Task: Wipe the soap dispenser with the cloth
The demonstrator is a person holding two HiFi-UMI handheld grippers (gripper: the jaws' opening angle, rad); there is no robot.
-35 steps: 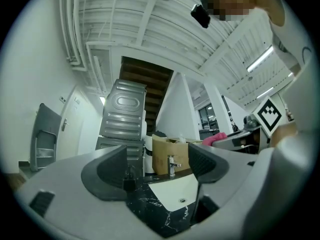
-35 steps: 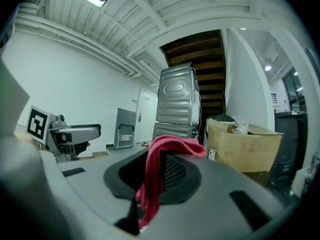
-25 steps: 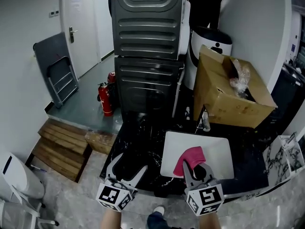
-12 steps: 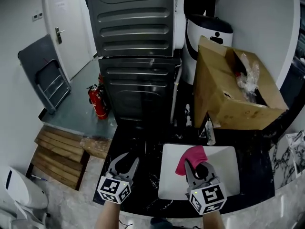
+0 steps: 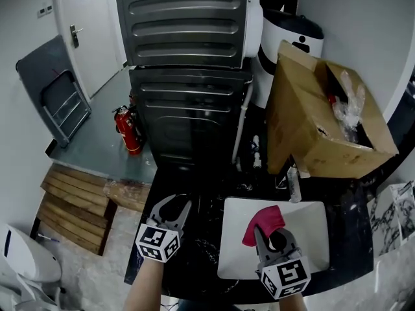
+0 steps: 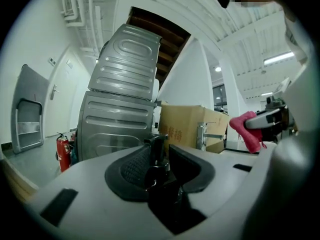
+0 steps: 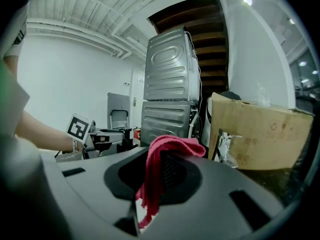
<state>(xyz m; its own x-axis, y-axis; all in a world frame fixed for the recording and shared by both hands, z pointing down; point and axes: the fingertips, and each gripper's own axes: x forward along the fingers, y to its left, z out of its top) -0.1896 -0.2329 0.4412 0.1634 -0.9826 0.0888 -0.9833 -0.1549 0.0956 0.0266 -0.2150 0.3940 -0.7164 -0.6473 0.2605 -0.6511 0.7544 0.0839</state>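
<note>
A black pump soap dispenser (image 6: 156,156) stands upright between the jaws of my left gripper (image 6: 161,149). The jaws have just been closing and now press on it. In the head view the left gripper (image 5: 172,207) is over the black counter (image 5: 201,245), left of the white sink basin (image 5: 308,216); the dispenser is hard to make out there against the dark top. My right gripper (image 5: 269,233) is shut on a pink cloth (image 5: 262,220) above the basin. The cloth (image 7: 165,154) drapes over one jaw and hangs down between them.
A chrome faucet (image 5: 292,173) stands behind the basin. An open cardboard box (image 5: 324,122) sits at the back right. Two stacked grey machines (image 5: 188,76) rise behind the counter. On the floor to the left are a red fire extinguisher (image 5: 126,129) and a wooden pallet (image 5: 71,206).
The left jaws went from wide open to narrowed round the dark dispenser. Both grippers moved forward over the counter; the right one kept the cloth.
</note>
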